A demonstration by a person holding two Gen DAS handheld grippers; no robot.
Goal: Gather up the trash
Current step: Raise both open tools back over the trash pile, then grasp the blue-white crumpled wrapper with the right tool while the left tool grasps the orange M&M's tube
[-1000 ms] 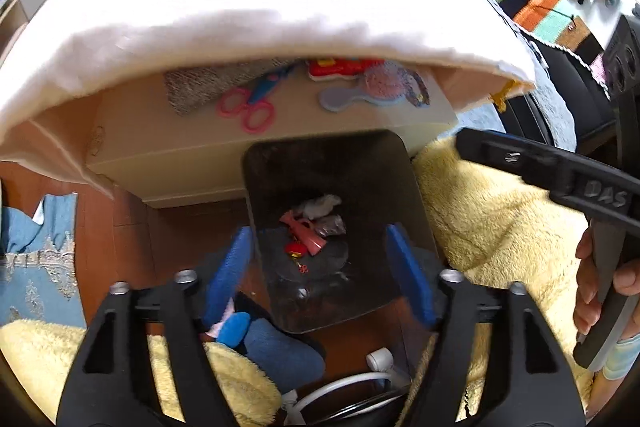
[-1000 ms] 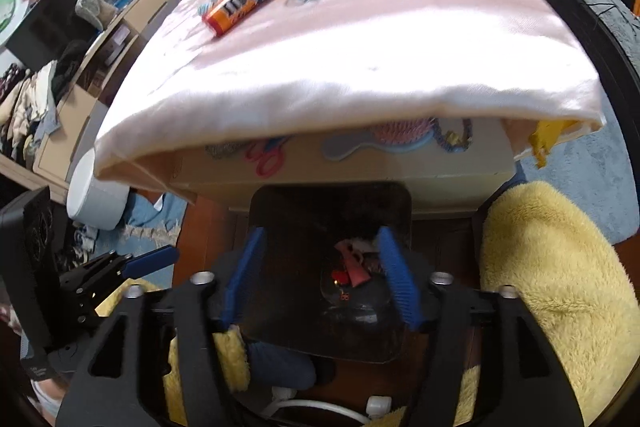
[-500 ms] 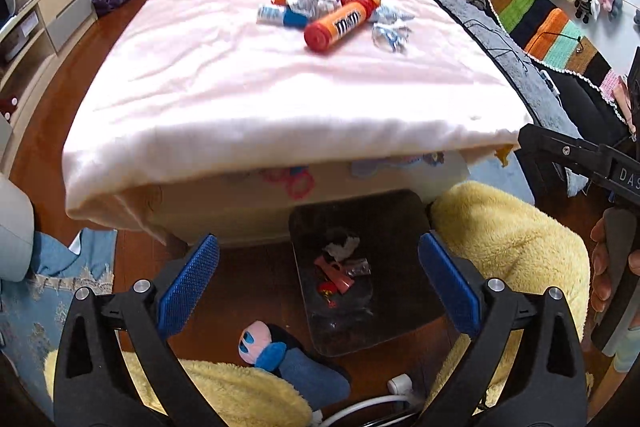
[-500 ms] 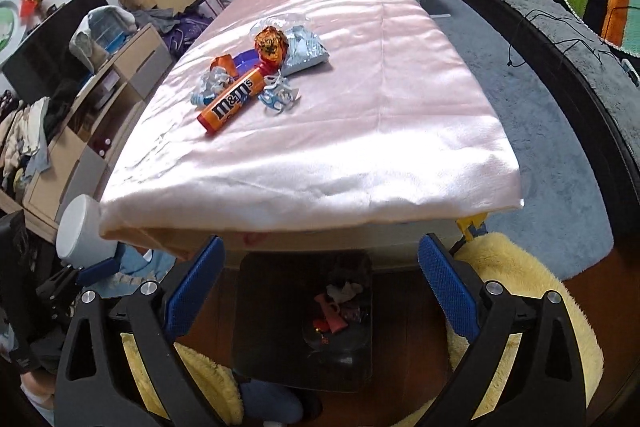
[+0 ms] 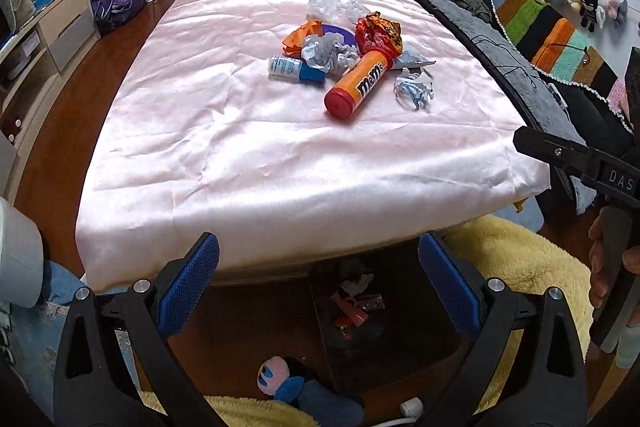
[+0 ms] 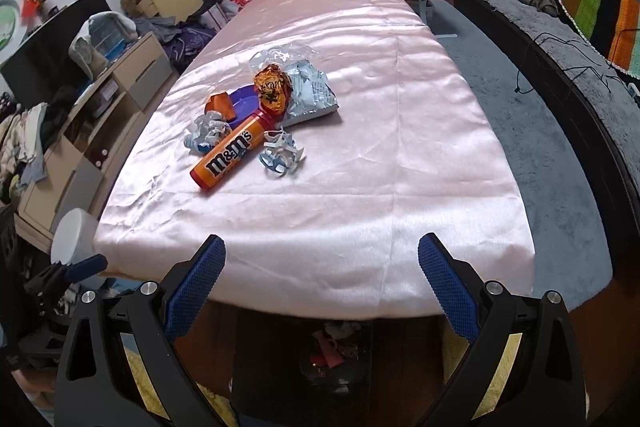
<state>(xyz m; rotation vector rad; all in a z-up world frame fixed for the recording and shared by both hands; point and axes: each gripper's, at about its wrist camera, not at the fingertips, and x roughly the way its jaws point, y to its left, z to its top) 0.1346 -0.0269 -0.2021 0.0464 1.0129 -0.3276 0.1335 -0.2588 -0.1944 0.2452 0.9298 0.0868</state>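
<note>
Trash pile (image 5: 352, 55) mid-table (image 5: 280, 163); bin (image 5: 372, 323) on floor below near edge, wrappers (image 5: 352, 303) inside.

Ahead of the open fingers, a table (image 5: 280, 163) under pink satin cloth — carries an orange candy tube (image 5: 357, 83), crumpled wrappers (image 5: 329, 53), a small blue-capped bottle (image 5: 295, 69) — clustered well beyond the near edge.

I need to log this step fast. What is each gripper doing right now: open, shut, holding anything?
Left gripper: open wide, nothing between its fingers.
Right gripper: open wide, nothing between its fingers.
</note>
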